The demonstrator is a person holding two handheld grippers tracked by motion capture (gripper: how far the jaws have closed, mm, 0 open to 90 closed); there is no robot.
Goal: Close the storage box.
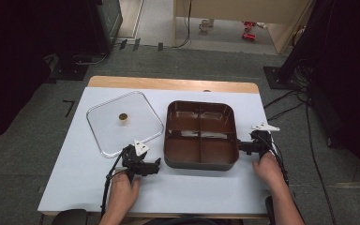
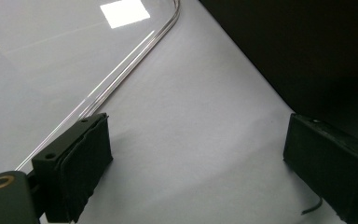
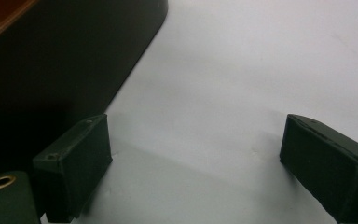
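two open grippers flank a brown divided tray, its clear lid set aside

a person sits at a white table (image 1: 75, 187) and holds a gripper in each hand. in the middle stands a dark brown tray (image 1: 200, 134), rectangular with rounded corners, split by low walls into four compartments. the compartments look empty; a pale glint lies along the middle divider, too small to tell what it is. to the left of the tray, apart from it, a clear lid (image 1: 124, 123) lies flat on the table, with a small gold knob (image 1: 123, 117) at its centre.

the left gripper (image 1: 155, 165) rests just off the tray's near left corner, its jaws spread wide with only bare table between them; in the left gripper view the lid's rim (image 2: 121, 74) runs past one jaw. the right gripper (image 1: 240, 146) sits at the tray's right side, jaws likewise wide apart and holding nothing; the tray wall (image 3: 51, 70) is just beside one jaw.

the tray looks like stiff, smooth plastic, probably light and a little slippery. its raised outer rim seems the best place to pinch, one gripper on each side. the lid looks thin, rigid and slick; the knob is its likely handle.
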